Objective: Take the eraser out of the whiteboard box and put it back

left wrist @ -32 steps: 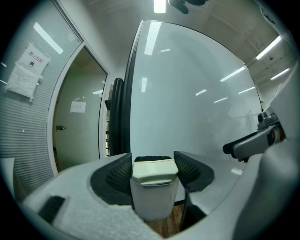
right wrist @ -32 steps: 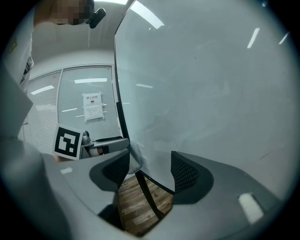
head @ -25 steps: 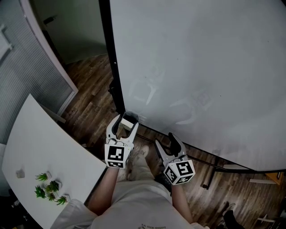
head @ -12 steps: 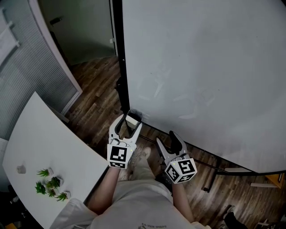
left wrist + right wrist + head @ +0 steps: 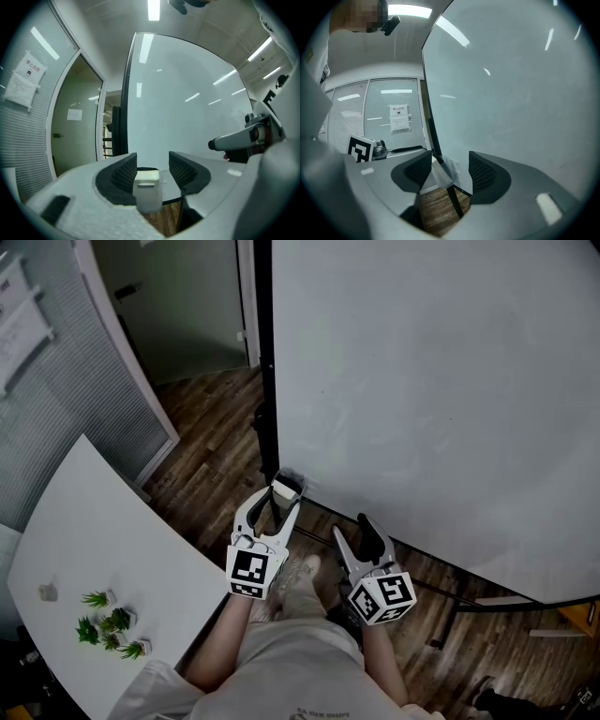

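Head view: the whiteboard fills the upper right, with its black frame post running down the centre-left. The small white whiteboard box sits at the board's lower left corner, by the foot of the post. The left claw is just below it, tips right at the box. The right claw is to the right and lower, near the board's bottom edge and apart from the box. A white table is at lower left with little green plants on it, and wood floor shows between table and board.

Left gripper view: the left claw has its jaws apart – they have just been closing. The whiteboard box stands in the gap, close to the left pad, with clear space to the right pad, so the claw is released. I can't pick out the eraser separately from the box. The right claw's tip pokes in at mid right, and the whiteboard is behind.

Right gripper view: the right claw has its jaws apart, also just closing – released, nothing pressed. The whiteboard box shows through the gap, beyond the pads, on the frame post. The left claw's marker cube is at the left, and a paper notice hangs on the blinds.
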`<state>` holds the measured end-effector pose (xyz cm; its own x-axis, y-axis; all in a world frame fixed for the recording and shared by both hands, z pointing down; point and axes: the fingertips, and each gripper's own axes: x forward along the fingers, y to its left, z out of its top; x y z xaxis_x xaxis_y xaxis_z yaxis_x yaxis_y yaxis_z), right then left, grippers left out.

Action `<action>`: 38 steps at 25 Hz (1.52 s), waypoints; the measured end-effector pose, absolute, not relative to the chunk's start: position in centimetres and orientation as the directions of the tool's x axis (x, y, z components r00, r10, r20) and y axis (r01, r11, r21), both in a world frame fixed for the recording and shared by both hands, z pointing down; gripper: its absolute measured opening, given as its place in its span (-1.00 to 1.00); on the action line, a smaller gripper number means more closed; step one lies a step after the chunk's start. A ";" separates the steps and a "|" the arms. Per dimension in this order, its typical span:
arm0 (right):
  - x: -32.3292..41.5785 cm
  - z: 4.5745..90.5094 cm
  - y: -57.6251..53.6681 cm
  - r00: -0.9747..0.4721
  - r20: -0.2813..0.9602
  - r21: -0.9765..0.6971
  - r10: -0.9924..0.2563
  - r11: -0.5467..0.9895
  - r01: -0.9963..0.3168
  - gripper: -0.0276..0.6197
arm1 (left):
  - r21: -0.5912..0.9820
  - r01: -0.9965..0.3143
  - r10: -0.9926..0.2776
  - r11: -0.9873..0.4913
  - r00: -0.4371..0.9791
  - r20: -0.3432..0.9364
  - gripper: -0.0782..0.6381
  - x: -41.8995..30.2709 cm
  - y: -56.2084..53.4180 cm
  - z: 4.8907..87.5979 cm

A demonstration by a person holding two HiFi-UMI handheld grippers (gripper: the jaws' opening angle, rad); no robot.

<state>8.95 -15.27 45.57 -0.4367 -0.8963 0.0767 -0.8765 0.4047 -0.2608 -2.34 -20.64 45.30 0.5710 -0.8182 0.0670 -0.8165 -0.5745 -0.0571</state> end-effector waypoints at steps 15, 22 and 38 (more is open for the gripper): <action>8.4 45.0 -13.7 -0.383 0.115 -0.133 -0.917 0.368 -0.920 -0.72 | -0.063 -0.840 -0.842 -0.538 0.540 -0.005 -0.77 -5.0 -18.0 42.7; 8.5 44.8 -13.6 -0.363 0.119 -0.121 -0.924 0.349 -0.929 -0.88 | -0.051 -0.842 -0.844 -0.536 0.535 0.035 -0.77 -5.4 -18.0 43.3; 9.9 43.7 -13.4 -0.313 0.079 -0.077 -0.947 0.307 -0.949 -0.88 | -0.020 -0.815 -0.813 -0.580 0.576 0.082 -0.77 -3.9 -18.0 44.6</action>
